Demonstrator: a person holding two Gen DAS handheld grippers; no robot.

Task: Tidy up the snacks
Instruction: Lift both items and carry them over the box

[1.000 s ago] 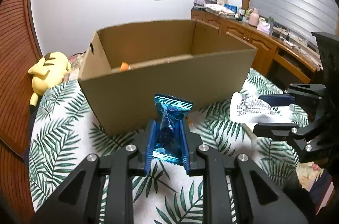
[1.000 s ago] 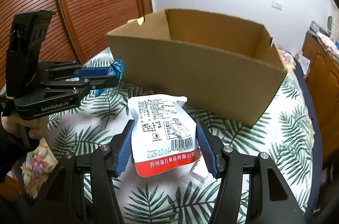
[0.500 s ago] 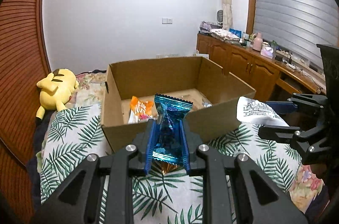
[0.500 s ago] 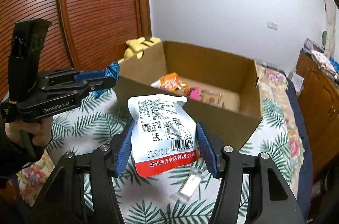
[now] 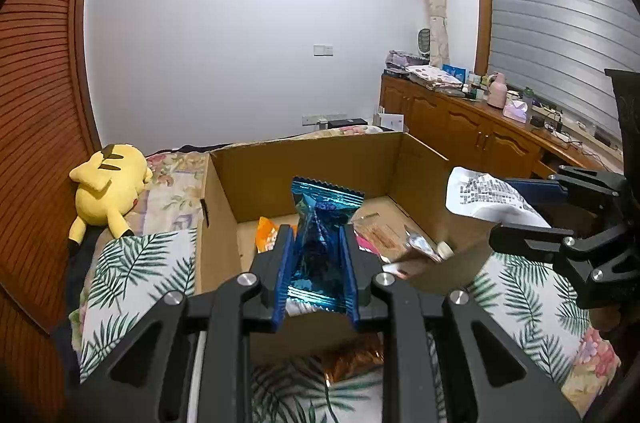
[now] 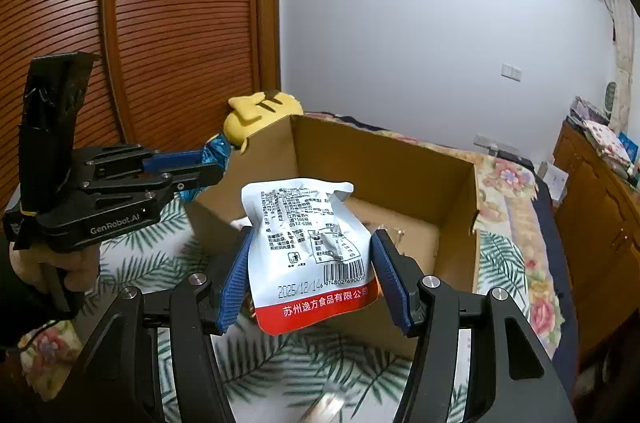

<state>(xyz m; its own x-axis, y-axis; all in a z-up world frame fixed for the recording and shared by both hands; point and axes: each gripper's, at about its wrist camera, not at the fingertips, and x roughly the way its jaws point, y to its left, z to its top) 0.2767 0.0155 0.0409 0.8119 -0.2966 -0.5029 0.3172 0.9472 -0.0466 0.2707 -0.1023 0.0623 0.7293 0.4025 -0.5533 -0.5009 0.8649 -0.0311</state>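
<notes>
The open cardboard box (image 5: 312,159) sits on the palm-leaf bedspread (image 5: 132,263) in front of me, its near wall just below both of my claws. On its floor I can see an orange packet (image 5: 266,233), something pink, and a couple of clear or silvery wrappers I can't identify more closely. A yellow Pikachu plush (image 5: 106,183) lies on the bed to the left of the box, well clear of my path.

My right gripper (image 6: 312,277) is grasping a white snack pouch (image 6: 310,247) with a red band, a barcode and printed text. The blue pads press on its two side edges and the pouch stands upright, its top over the box opening as this camera sees it.

My left gripper (image 5: 316,263) is clenched on a blue foil candy wrapper (image 5: 320,239), pinched at its narrow waist with the crimped end pointing up. It too lines up over the near part of the box.

As I judge it, the step in hand is the drop into the box. To do it well I should carry each claw forward past the near wall before letting go, so nothing catches the rim and slides back onto the bedspread. I'd lower a little, aim for bare cardboard rather than onto the orange packet, and release one claw at a time. A copper-coloured wrapper (image 5: 352,359) lies on the bedspread outside the box and looks like a later pick.
</notes>
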